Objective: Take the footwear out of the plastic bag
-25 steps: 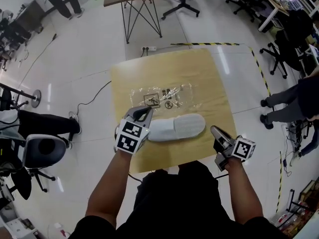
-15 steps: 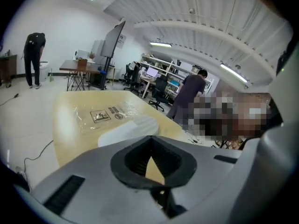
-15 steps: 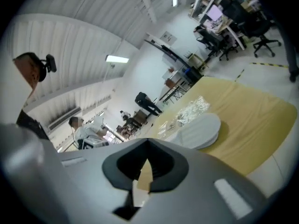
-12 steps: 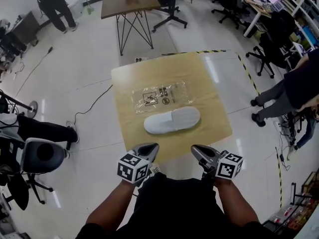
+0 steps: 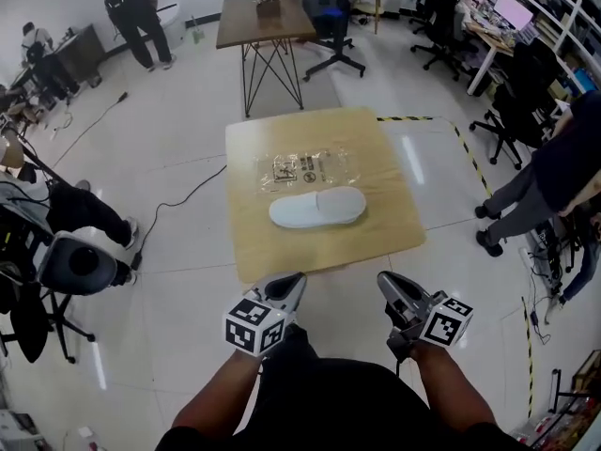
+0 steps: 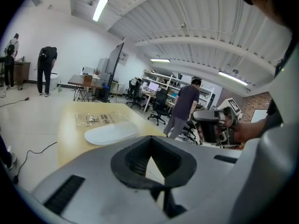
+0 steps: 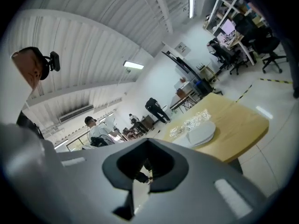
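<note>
Judged complete: slipper (image 5: 317, 209) lies at plastic bag (image 5: 305, 170)'s 6 o'clock; left gripper (image 5: 291, 283) and right gripper (image 5: 389, 285) jaws clenched, empty; keep clear.

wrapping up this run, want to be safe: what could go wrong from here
The plastic bag lies loose and flat beside the slipper on the table; a brush or draught might slide it off. A floor cable runs by the table's left side, a possible trip hazard.
</note>
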